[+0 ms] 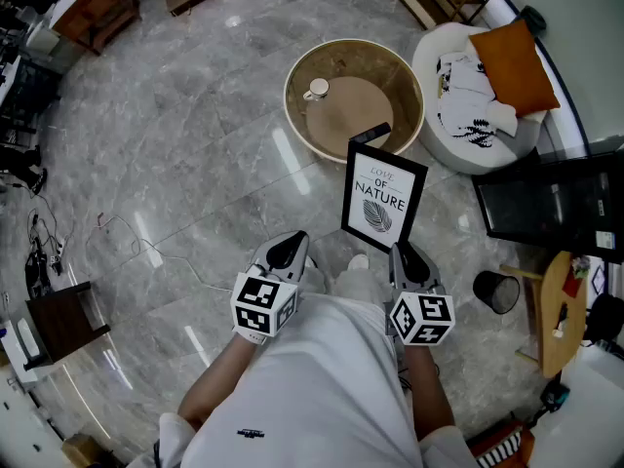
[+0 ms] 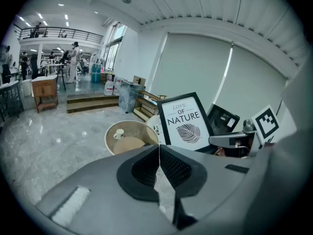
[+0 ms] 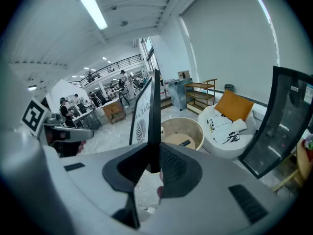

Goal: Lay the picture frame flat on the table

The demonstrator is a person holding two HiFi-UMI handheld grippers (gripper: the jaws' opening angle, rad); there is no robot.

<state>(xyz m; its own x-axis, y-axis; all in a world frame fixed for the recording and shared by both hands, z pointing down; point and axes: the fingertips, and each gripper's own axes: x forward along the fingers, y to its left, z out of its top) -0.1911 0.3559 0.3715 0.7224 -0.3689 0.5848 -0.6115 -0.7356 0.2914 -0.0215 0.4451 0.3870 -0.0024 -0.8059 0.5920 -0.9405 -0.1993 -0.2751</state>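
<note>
Right gripper (image 1: 405, 252) (image 3: 154, 166) is clamped narrow on the picture frame (image 1: 383, 198) (image 3: 147, 112), its dark pads pressing the frame's thin bottom edge near the lower right corner. From its own view the frame rises edge-on straight out of the jaws, printed face turned toward the left. Left gripper (image 1: 289, 248) (image 2: 159, 164) hangs beside it with its jaws pressed together and nothing between them, not touching the frame.

The frame stands upright in the air over the grey marble floor (image 1: 175, 164), long axis vertical and in portrait. Its black border surrounds a white sheet with lettering and a leaf, and the face is turned back toward the person. In the head view its top edge overlaps the near rim of the round table (image 1: 291, 94) (image 2: 109, 131), a tan top inside a raised wall, where a white cup (image 1: 316, 90) sits at the far left. To the right of the table is a white seat (image 1: 429, 57) carrying an orange cushion (image 1: 511, 66).
</note>
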